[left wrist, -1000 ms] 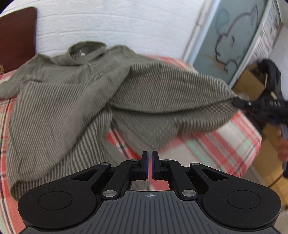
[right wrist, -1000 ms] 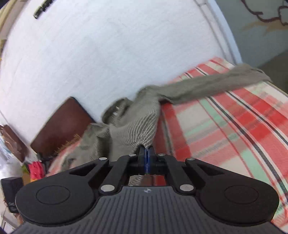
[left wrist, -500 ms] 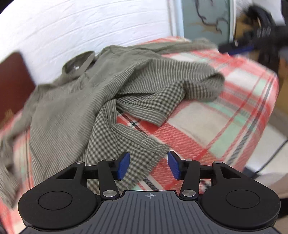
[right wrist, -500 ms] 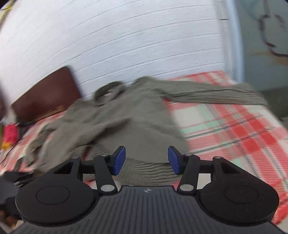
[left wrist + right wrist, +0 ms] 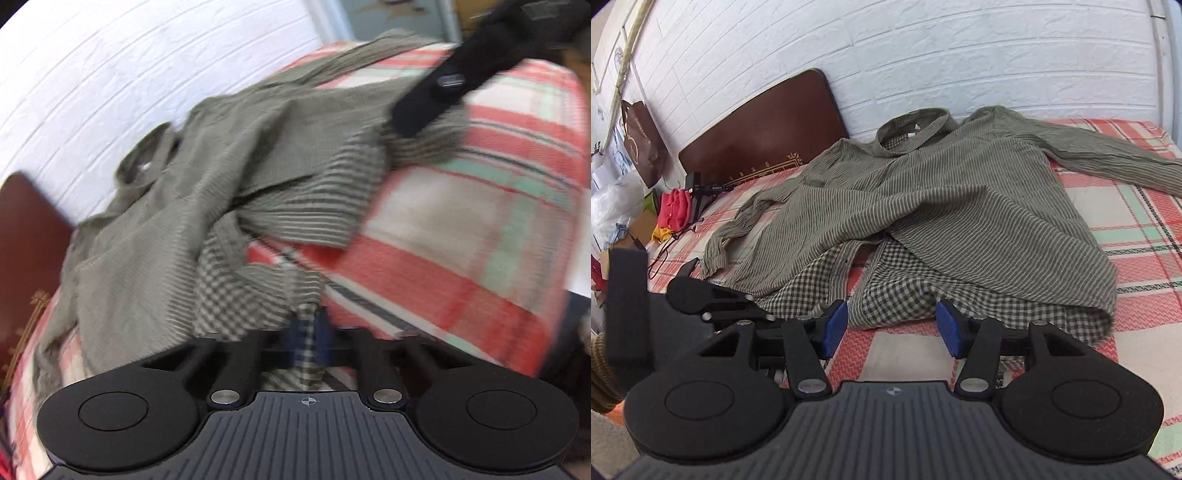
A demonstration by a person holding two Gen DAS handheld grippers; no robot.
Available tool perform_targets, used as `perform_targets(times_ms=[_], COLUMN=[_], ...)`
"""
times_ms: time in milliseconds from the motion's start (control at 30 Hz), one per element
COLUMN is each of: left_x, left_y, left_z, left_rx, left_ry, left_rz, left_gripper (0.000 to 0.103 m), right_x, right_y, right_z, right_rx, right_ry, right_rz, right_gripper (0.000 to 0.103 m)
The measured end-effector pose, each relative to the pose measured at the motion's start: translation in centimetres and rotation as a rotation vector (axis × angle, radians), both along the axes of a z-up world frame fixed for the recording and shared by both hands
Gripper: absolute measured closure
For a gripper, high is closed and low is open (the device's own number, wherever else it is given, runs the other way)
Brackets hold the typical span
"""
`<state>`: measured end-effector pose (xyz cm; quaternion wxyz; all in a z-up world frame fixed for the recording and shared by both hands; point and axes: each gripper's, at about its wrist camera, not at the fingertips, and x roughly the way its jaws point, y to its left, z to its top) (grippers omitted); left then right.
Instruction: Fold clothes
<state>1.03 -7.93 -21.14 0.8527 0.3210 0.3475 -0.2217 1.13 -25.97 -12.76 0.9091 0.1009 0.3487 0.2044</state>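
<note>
Left gripper [image 5: 309, 332] clamped on near hem of striped green shirt [image 5: 923, 206], right gripper [image 5: 892, 328] jaws apart, empty, plaid bedspread [image 5: 1137, 236] beneath.

The shirt [image 5: 960, 206] lies across the bed [image 5: 1137, 240] — collar toward the wall [image 5: 960, 55], one sleeve reaching the right edge. A board [image 5: 764, 129] leans behind it at the bed's left — bags [image 5: 642, 144] beyond.

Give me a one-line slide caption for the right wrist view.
Right gripper, jaws open, hovers at the hem of a rumpled olive striped shirt on a plaid bedspread.
</note>
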Motion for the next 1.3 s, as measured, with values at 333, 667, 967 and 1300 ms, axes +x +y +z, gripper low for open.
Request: perform_targets(times_ms=[333,667,967,1300], left_x=[-0.9,-1.0,-0.9,-1.7], left_y=[7.7,9.0,9.5,7.9], left_z=[8.4,8.0,10.0,9.0], left_rx=[-0.519,-0.622,-0.561,-0.497], left_ry=[0.17,0.234,0.179,0.225], left_rz=[0.158,0.21,0.154,0.06], left_gripper=[0.103,0.103,0.102,0.08], right_x=[0.2,0.7,4.3,6.4], right_y=[4.5,10.5,8.3,8.1], right_z=[0.1,-5.3,0.8,1.1], right_rx=[-0.357,-0.814,-0.463,-0.202], right_ry=[-0.155,-0.289,-0.015,0.187], right_rz=[0.26,0.569,0.55,0.601], right_gripper=[0.045,0.059,0.099,0.1])
